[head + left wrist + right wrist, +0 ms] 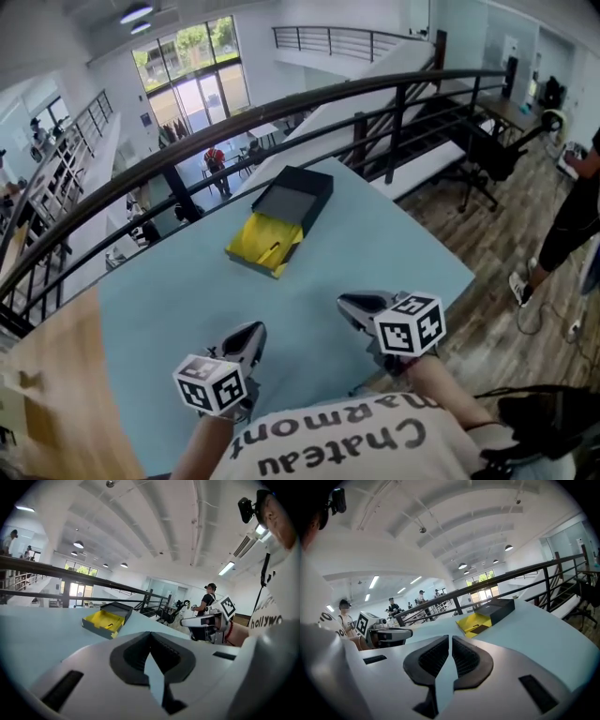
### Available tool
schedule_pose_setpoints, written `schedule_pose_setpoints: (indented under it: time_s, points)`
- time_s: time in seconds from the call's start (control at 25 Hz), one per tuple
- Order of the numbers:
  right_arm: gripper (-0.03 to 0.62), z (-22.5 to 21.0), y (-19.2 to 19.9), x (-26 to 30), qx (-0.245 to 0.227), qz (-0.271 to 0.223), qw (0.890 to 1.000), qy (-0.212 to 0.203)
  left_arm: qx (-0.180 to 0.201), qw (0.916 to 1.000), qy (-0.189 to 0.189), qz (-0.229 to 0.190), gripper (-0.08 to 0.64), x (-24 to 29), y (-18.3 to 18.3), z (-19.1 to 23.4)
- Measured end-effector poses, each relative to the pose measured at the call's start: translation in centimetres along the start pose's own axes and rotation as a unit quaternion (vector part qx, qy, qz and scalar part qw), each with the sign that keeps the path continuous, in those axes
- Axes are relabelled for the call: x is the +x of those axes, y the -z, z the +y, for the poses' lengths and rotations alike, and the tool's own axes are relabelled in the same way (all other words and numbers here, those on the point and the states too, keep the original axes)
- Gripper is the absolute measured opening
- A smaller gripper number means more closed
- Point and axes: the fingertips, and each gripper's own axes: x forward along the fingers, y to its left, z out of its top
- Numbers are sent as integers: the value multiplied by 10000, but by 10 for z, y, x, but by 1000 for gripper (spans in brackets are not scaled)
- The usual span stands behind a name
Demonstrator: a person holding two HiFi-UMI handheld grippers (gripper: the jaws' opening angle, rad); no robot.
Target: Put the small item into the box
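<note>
A dark box [261, 246] with a yellow lining lies open near the middle of the pale blue table [375, 253], its dark lid [292, 197] resting against the far side. A small dark item [272, 251] lies in the yellow lining. Both grippers hover over the table's near edge, well short of the box. My left gripper [254, 331] is shut with nothing in it, and my right gripper [350, 302] is shut and empty too. In the left gripper view the box [104, 620] is ahead to the left of the shut gripper [150, 634]. In the right gripper view the box [480, 620] lies ahead of the shut gripper [450, 638].
A black railing [281, 112] runs behind the table's far edges, with a drop to a lower floor beyond. A wooden surface [47, 394] adjoins the table on the left. A person [572, 216] stands on the wood floor at right, near an office chair [487, 155].
</note>
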Motion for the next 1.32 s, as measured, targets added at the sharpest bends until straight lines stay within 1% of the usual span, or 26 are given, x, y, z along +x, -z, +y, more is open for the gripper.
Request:
schedule_pose_setpoints:
  time_s: [0.12, 0.2, 0.36, 0.48, 0.56, 0.72, 0.8, 1.12, 1.32]
  points:
    - [48, -5, 6, -8, 60, -58, 9998, 163, -99, 9998, -198, 14, 3, -15, 6, 12]
    - [48, -8, 12, -13, 87, -86, 9995, 286, -138, 9996, -257, -45, 3, -23, 6, 15]
    - [46, -8, 21, -19, 132, -88, 9990, 420, -106, 9995, -135, -249, 3, -32, -2, 7]
    - [46, -5, 29, -22, 130, -21, 9985, 528, -33, 10000, -47, -77, 3, -37, 8, 0]
    - [46, -1, 35, -25, 167, 23, 9982, 569, -41, 10000, -46, 7, 3, -42, 16, -2]
    - [46, 4, 47, -25, 228, 122, 9978, 614, -61, 9998, -112, -175, 3, -58, 14, -1]
    - [46, 4, 49, -23, 292, 134, 9974, 639, -24, 9997, -166, -195, 3, -64, 13, 2]
    - [46, 14, 29, -2, 300, 117, 9969, 715, -48, 9994, -310, -145, 3, -83, 3, 33]
    - [46, 31, 6, 15, 163, -36, 9975, 681, 251, 9995, -91, -191, 3, -88, -22, 41]
